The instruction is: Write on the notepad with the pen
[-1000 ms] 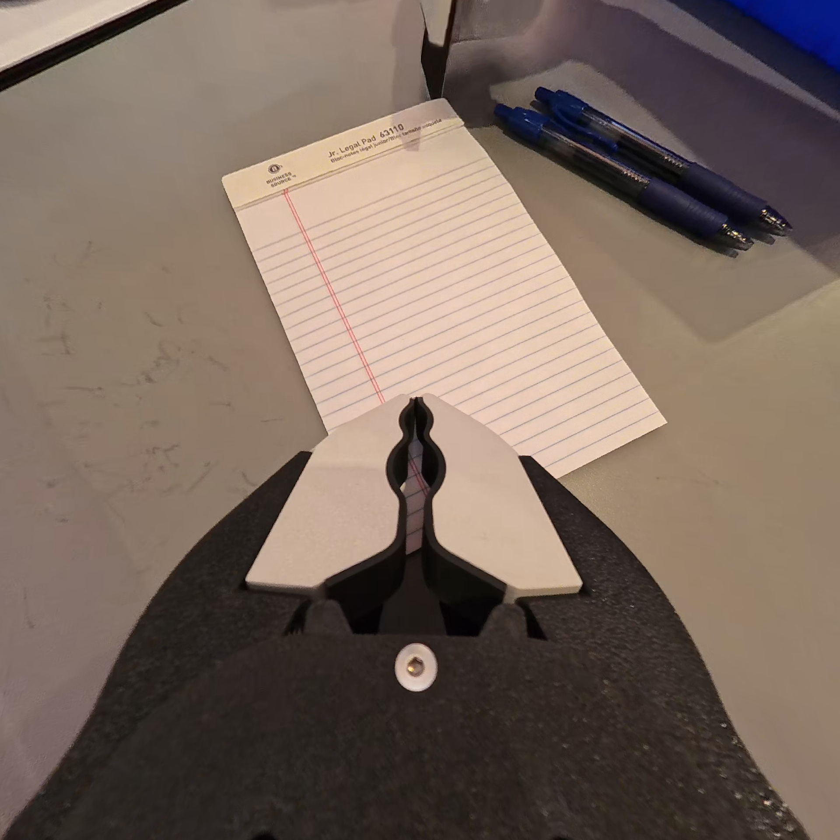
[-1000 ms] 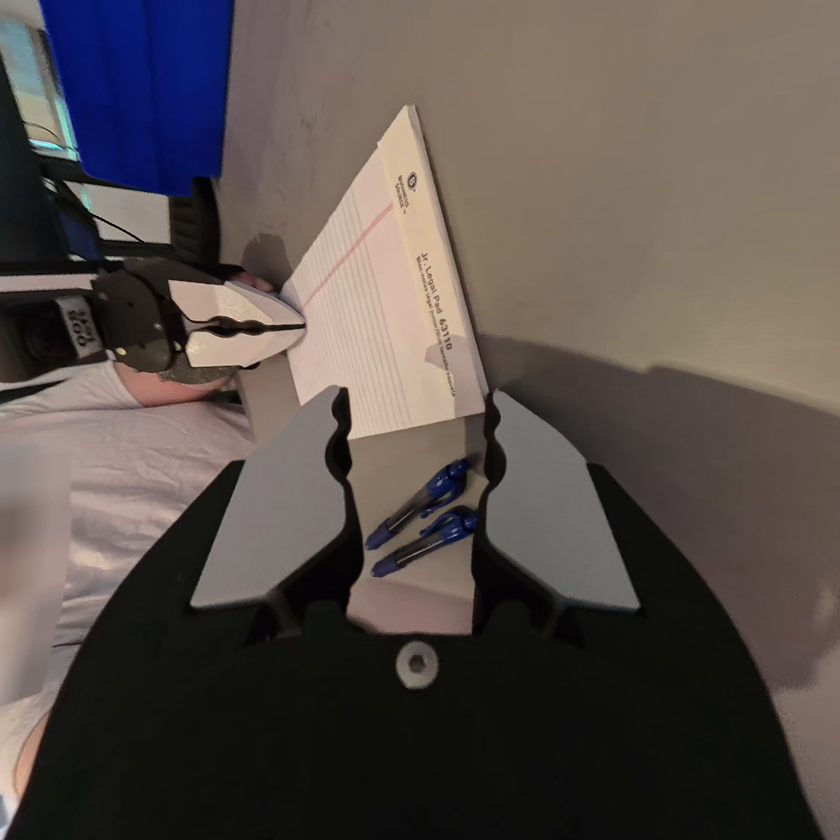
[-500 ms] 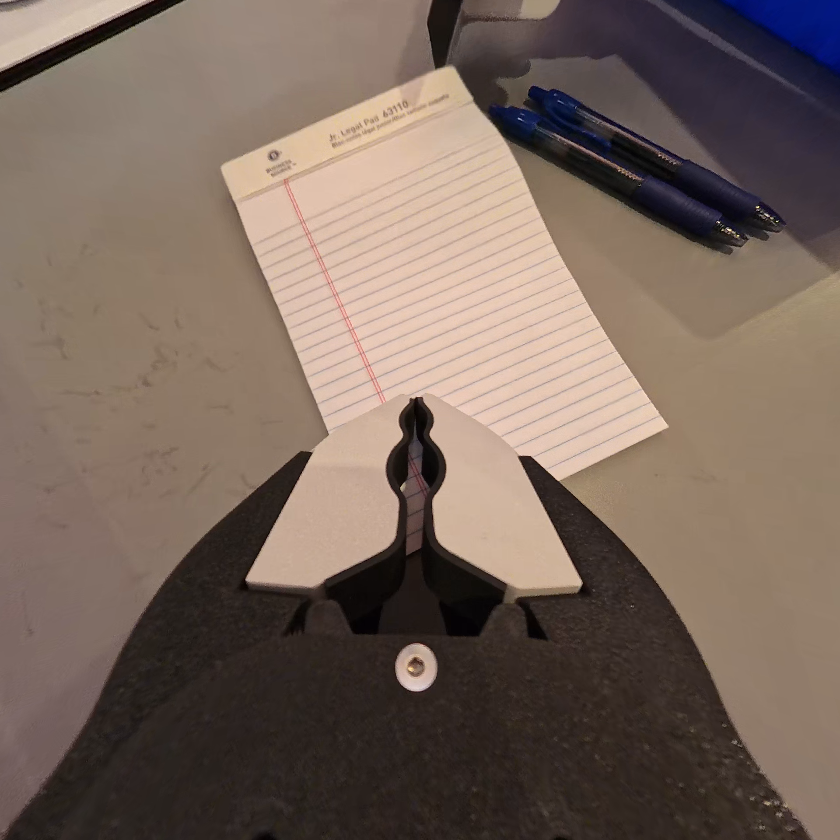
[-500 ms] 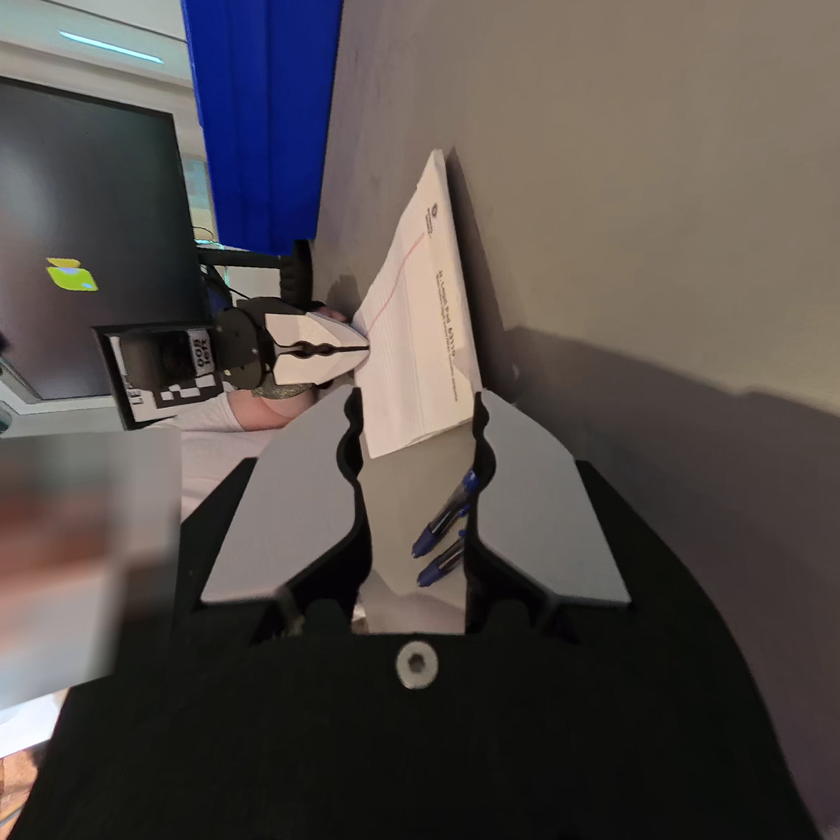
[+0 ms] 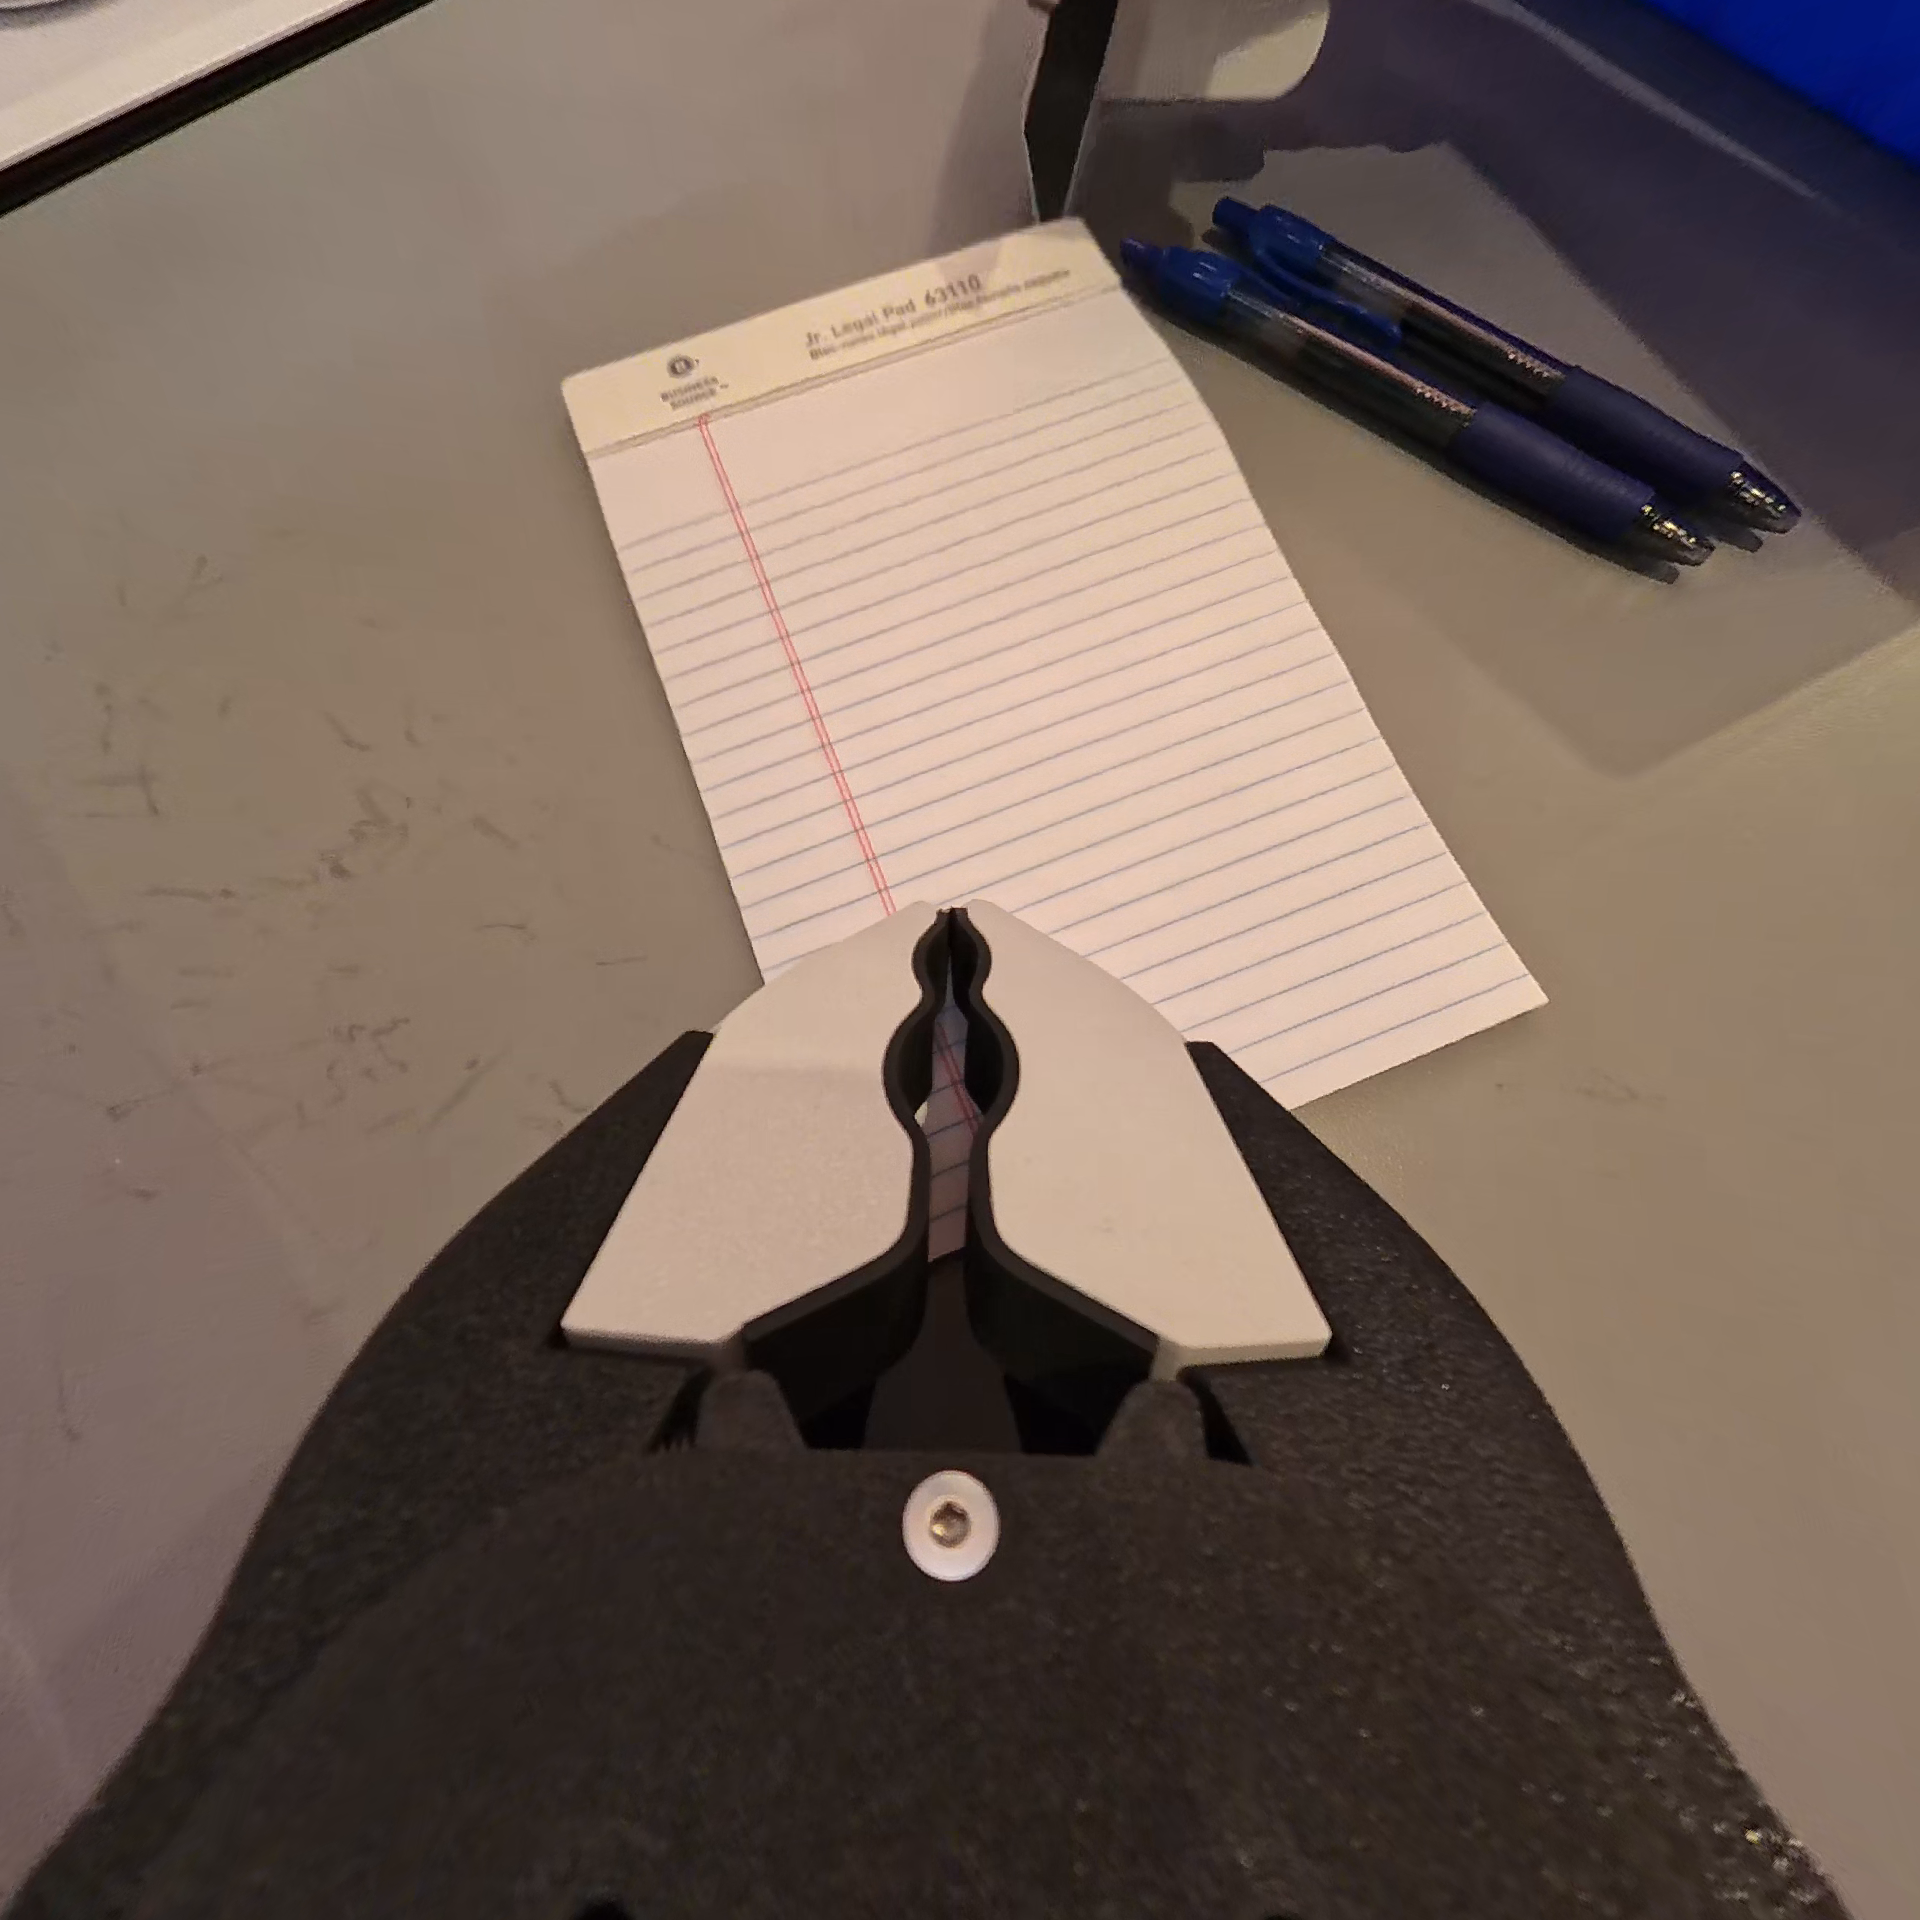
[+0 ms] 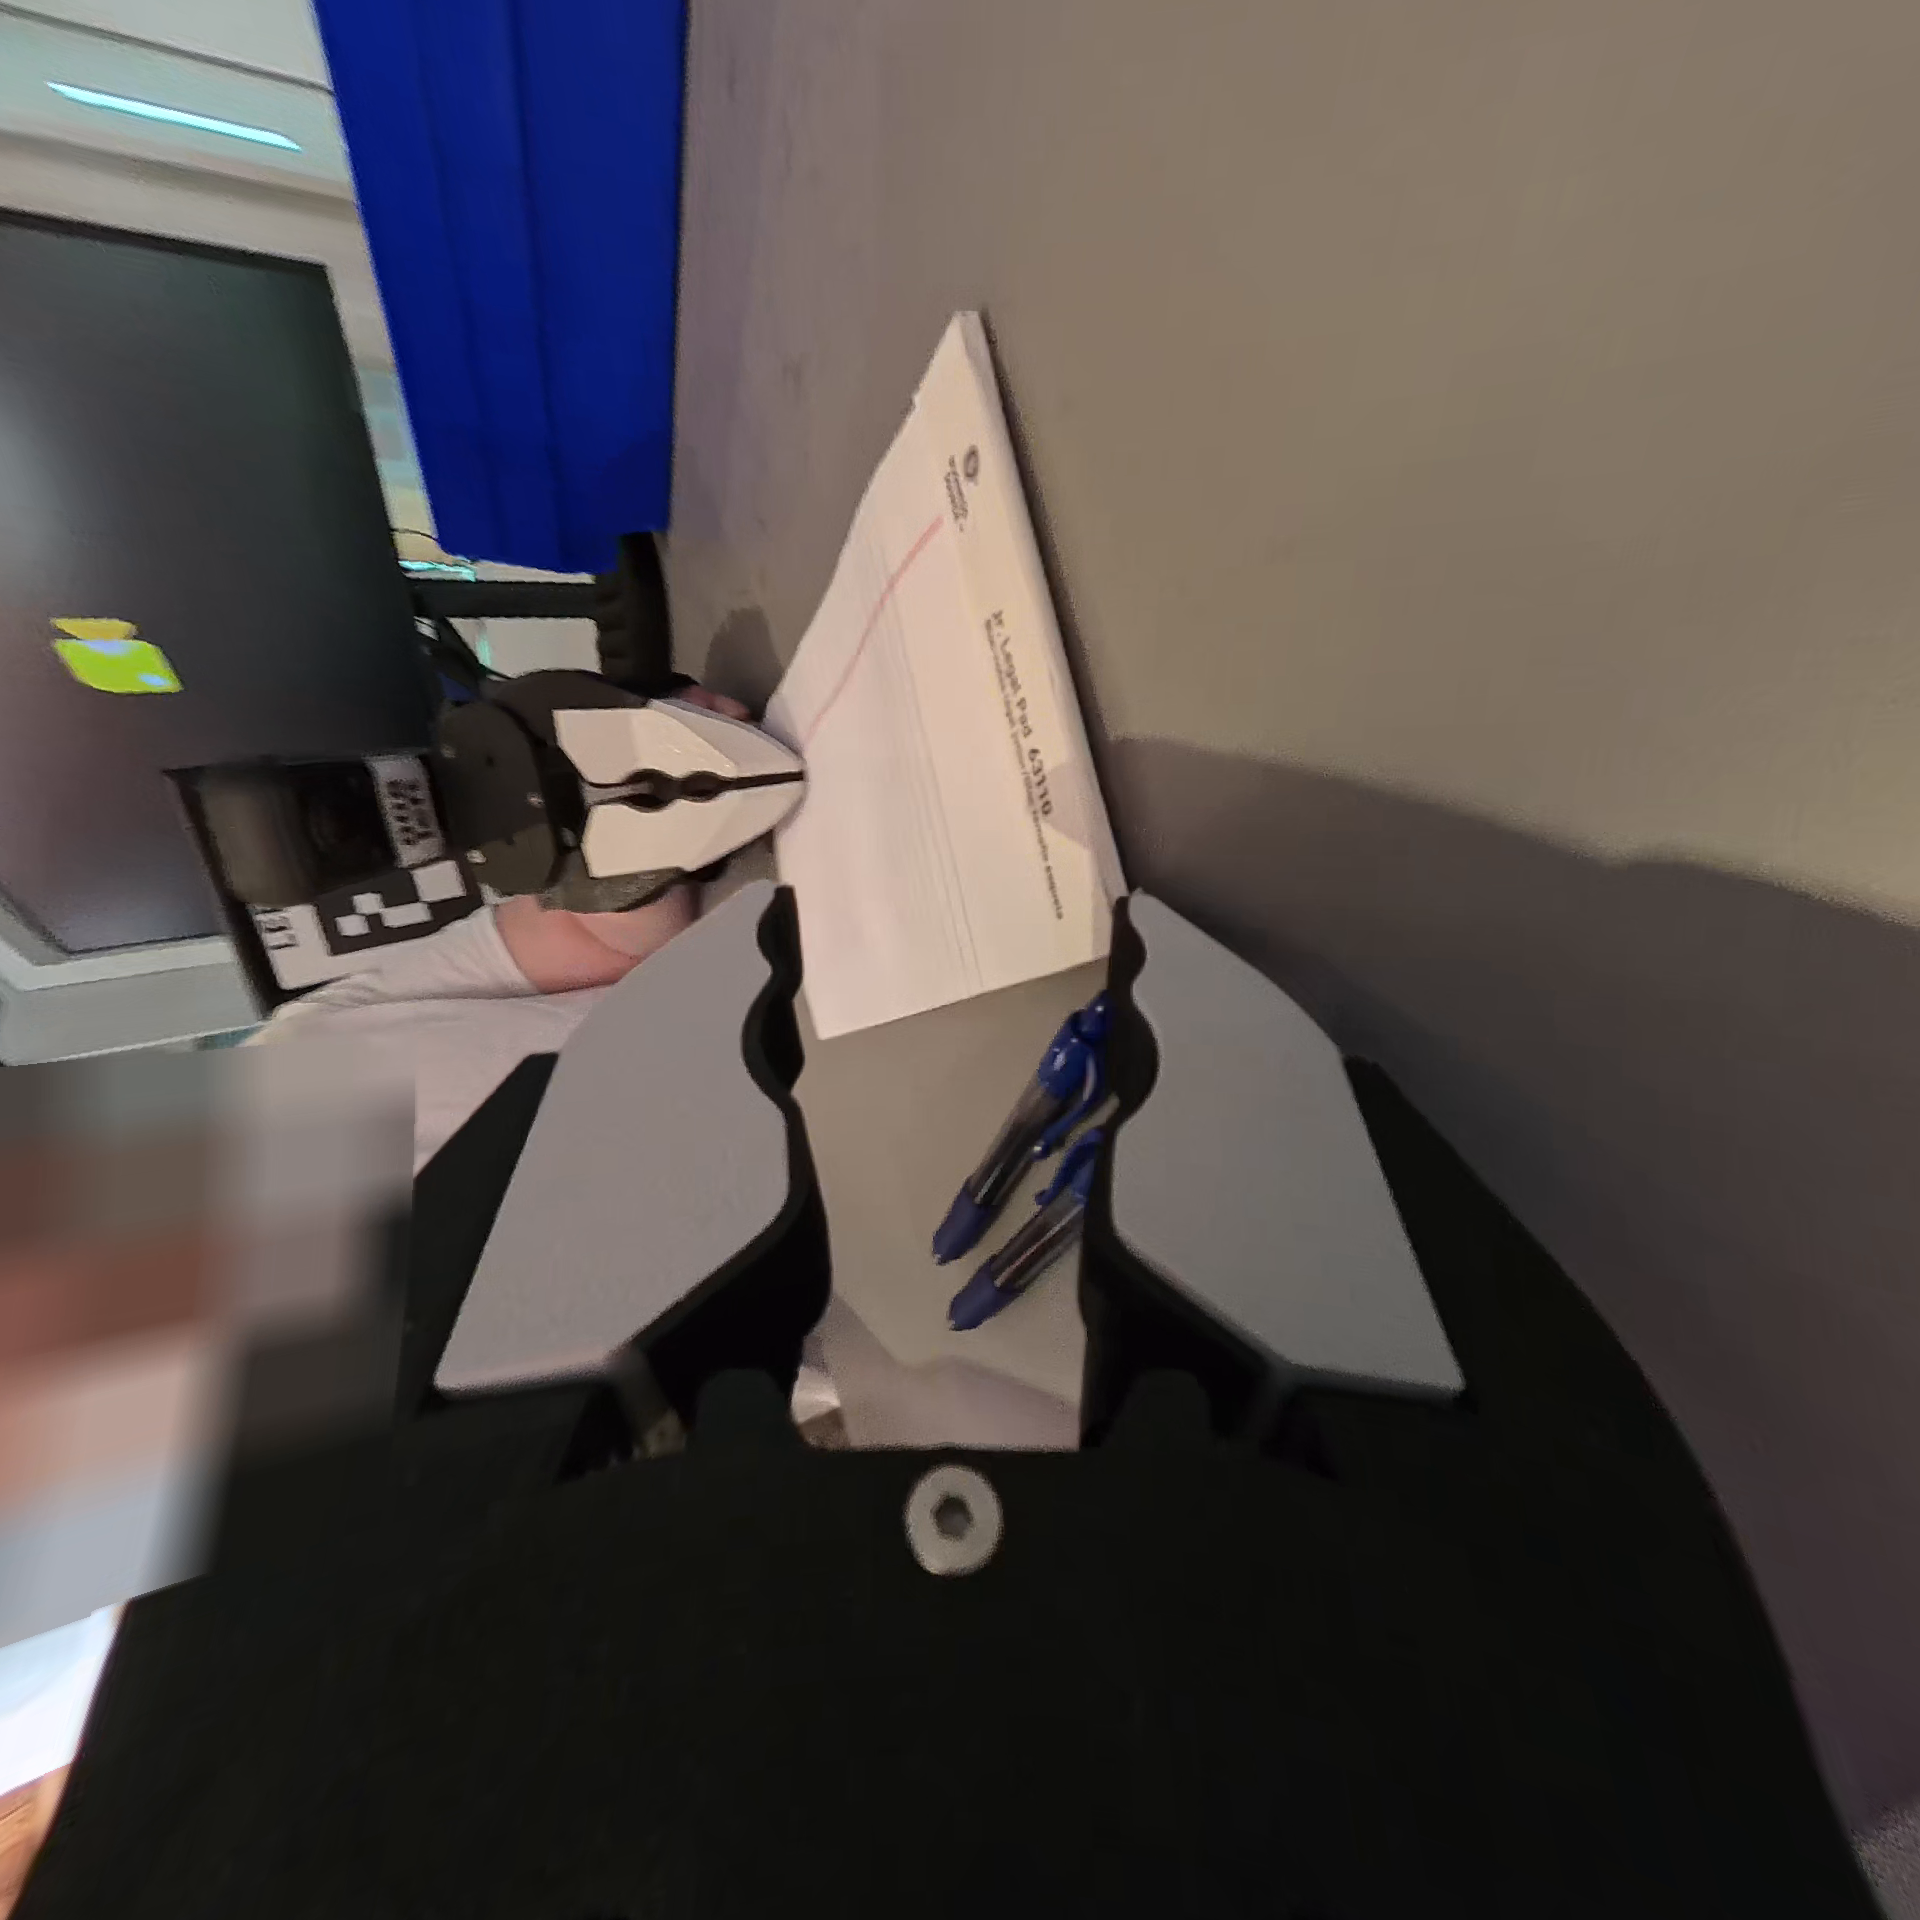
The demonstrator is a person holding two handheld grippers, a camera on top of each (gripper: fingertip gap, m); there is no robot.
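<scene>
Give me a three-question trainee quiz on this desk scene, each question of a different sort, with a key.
1. True or false: the left hand-held gripper is shut, its tips over the near edge of the white lined paper notepad.
2. Multiple choice: how many blue plastic pens lie on the grey desk? A) one B) two C) three
3. Fill in: the right hand-held gripper is ____, with the pens seen between its fingers.

Key
1. True
2. B; they lie side by side beside the notepad, ungrasped.
3. Open; it holds nothing.
</scene>
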